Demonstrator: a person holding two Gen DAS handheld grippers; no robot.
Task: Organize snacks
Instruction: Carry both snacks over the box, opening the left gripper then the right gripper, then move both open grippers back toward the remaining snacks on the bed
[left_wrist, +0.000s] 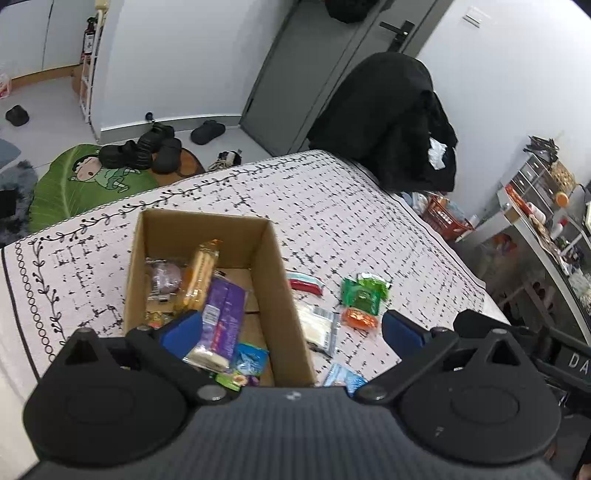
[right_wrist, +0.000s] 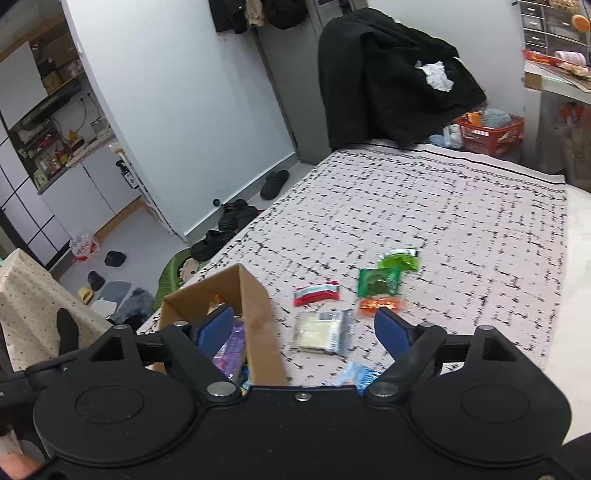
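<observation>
A patterned bedspread (right_wrist: 424, 206) carries everything. Both grippers — left gripper (left_wrist: 291, 328), right gripper (right_wrist: 303, 328) — gape empty. Just beyond the right gripper lies the pale packet (right_wrist: 321, 332), seemingly lengthwise away, beside the cardboard box (right_wrist: 258, 314); further off, green snacks (right_wrist: 380, 282).

A cardboard box (left_wrist: 207, 266) holding snacks sits left of loose packets (left_wrist: 364, 295) on the bed (left_wrist: 369, 206).

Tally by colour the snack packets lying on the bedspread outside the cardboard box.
red packet: 1
green packets: 2
orange packet: 1
white packet: 1
blue packet: 1
Total: 6
</observation>
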